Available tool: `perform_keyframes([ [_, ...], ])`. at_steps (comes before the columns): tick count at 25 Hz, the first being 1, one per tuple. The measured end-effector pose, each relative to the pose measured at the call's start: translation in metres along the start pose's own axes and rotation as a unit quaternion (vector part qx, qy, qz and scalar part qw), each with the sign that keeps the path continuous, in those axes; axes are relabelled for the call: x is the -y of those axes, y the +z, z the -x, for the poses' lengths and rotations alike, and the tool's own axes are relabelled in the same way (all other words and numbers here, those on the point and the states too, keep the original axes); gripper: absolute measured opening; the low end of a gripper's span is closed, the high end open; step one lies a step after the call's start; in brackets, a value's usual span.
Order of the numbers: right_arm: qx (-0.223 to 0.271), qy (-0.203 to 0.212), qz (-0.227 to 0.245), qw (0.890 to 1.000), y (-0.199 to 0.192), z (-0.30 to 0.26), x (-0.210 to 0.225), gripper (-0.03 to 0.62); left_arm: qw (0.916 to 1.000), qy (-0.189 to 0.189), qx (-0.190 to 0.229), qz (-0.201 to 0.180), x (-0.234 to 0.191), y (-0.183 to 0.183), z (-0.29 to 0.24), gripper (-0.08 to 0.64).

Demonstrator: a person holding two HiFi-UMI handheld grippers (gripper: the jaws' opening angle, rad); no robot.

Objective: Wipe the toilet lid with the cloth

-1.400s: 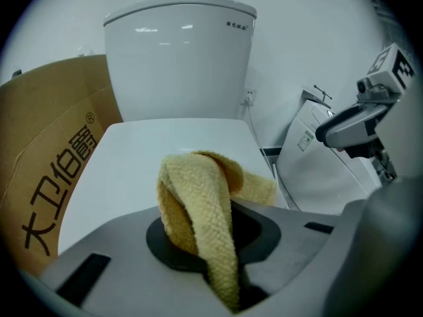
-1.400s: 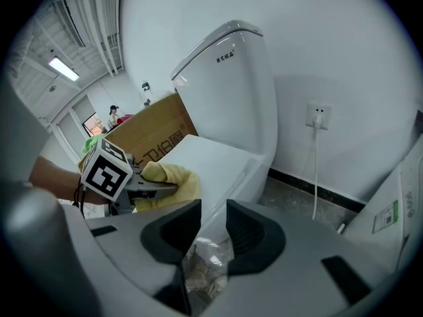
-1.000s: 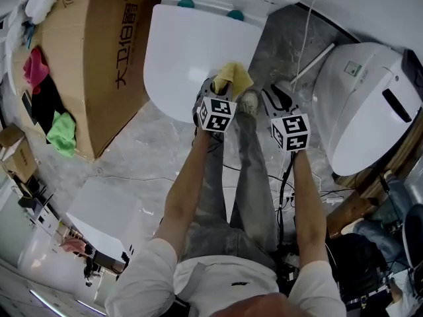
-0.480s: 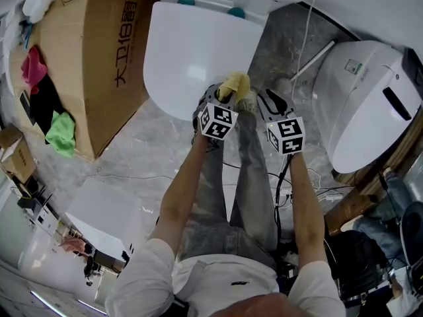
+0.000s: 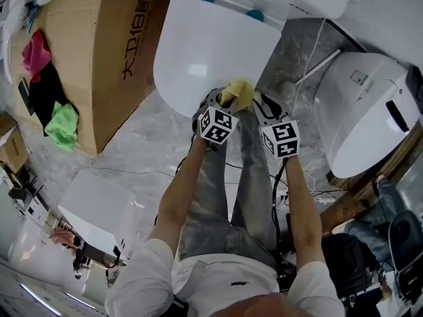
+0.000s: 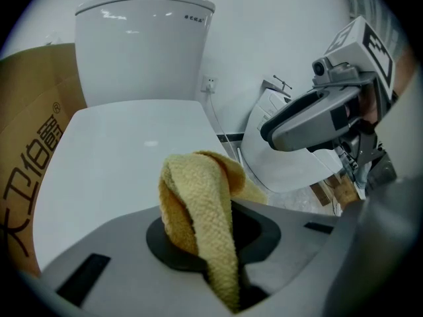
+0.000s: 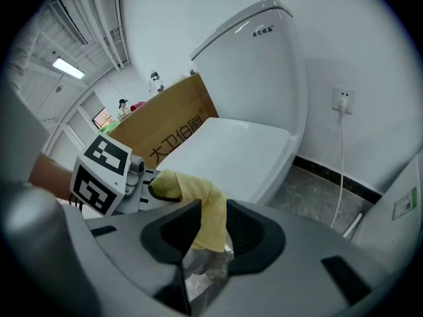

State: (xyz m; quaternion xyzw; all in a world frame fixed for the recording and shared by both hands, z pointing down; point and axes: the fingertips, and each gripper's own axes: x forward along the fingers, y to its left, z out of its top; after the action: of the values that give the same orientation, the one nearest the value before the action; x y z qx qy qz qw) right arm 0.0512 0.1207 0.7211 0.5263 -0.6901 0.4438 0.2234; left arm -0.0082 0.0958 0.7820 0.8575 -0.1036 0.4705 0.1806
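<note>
The white toilet lid (image 5: 211,51) is closed, with the tank (image 6: 142,51) behind it. A yellow cloth (image 5: 239,92) is held just off the lid's front right edge, above the floor. My left gripper (image 5: 221,101) is shut on one bunched end of the cloth (image 6: 198,203), which stands up in a fold over the jaws. My right gripper (image 5: 258,104) sits close beside it; the cloth's hanging corner (image 7: 208,220) is pinched in the narrow gap between its jaws. The left gripper's cube (image 7: 102,174) shows at the left of the right gripper view.
A large cardboard box (image 5: 99,58) stands left of the toilet, with coloured rags (image 5: 63,125) beside it. A second white toilet unit (image 5: 367,111) lies on the right. Cables (image 5: 310,183) cross the grey marble floor. The person's legs (image 5: 244,177) are below the grippers.
The right gripper has moved left and up to the cloth beside the left gripper. The left gripper and cloth have drifted slightly toward the lid's front right edge.
</note>
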Motion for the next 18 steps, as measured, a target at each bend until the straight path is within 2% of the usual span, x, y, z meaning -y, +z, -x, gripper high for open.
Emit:
perform_keyframes([
  [18, -0.031, 0.031, 0.052, 0.998, 0.050, -0.065, -0.061, 0.133, 0.9992, 0.013, 0.006, 0.036, -0.082, -0.043, 0.045, 0.078],
])
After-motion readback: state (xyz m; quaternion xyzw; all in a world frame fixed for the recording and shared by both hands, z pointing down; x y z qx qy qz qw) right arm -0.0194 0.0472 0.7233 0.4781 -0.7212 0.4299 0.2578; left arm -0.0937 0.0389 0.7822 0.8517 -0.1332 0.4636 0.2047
